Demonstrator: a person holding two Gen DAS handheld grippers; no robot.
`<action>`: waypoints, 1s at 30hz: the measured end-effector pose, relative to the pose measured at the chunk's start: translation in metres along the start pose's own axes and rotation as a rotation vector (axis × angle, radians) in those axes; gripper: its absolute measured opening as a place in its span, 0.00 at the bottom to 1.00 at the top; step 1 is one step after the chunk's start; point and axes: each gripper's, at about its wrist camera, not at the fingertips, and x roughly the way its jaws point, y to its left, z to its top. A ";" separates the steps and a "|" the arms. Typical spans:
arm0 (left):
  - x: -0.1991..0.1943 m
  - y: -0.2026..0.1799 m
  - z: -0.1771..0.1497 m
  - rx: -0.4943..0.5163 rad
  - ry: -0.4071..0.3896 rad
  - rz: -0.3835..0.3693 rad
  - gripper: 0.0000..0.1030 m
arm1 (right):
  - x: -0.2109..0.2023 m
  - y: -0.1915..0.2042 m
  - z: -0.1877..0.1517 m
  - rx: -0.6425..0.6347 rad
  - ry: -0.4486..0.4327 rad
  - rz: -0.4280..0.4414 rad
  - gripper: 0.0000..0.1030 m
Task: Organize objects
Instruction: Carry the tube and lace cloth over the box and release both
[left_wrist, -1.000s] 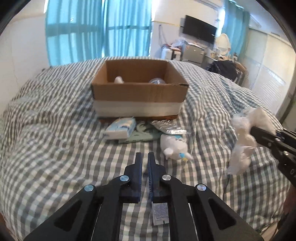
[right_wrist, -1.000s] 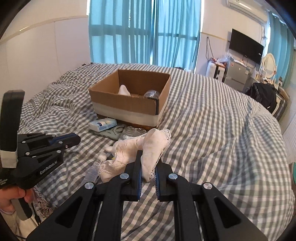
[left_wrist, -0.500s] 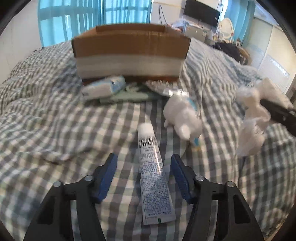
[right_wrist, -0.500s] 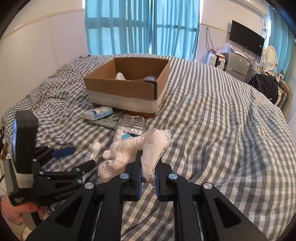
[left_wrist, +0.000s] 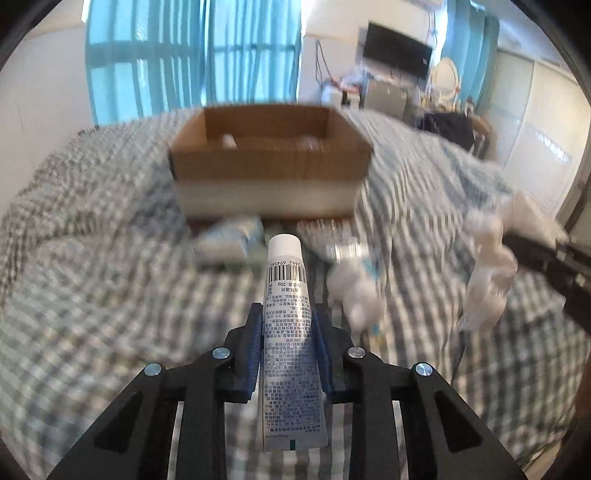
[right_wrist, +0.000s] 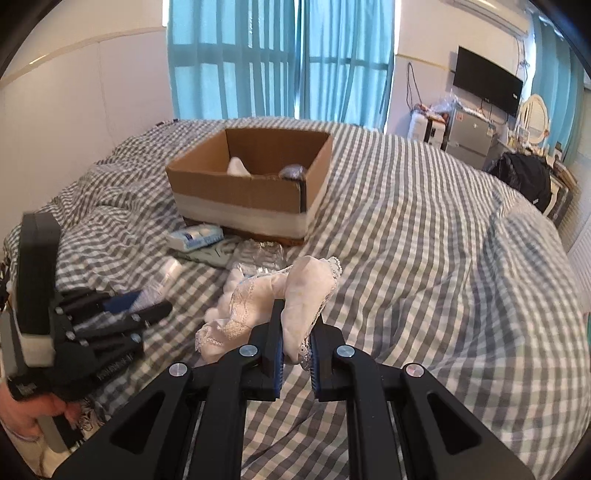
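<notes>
Left wrist: tube's barcode (left_wrist: 286, 274)

White tube (left_wrist: 288, 325) with barcode and fine print, cap pointing up-frame, centre of the left wrist view. White lace cloth (right_wrist: 280, 299), crumpled, centre of the right wrist view. Open cardboard box (right_wrist: 255, 192) with pale band, upper centre. Tissue pack (right_wrist: 195, 236), foil sheet (right_wrist: 260, 254), plush toy (left_wrist: 356, 291) lying below the box.
</notes>
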 end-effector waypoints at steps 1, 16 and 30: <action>-0.006 0.003 0.008 -0.004 -0.019 0.000 0.25 | -0.004 0.001 0.005 -0.009 -0.012 -0.004 0.10; -0.016 0.031 0.145 -0.003 -0.219 0.035 0.25 | -0.012 0.016 0.145 -0.108 -0.248 0.052 0.10; 0.102 0.040 0.197 0.050 -0.126 0.052 0.25 | 0.141 0.004 0.217 -0.047 -0.133 0.109 0.10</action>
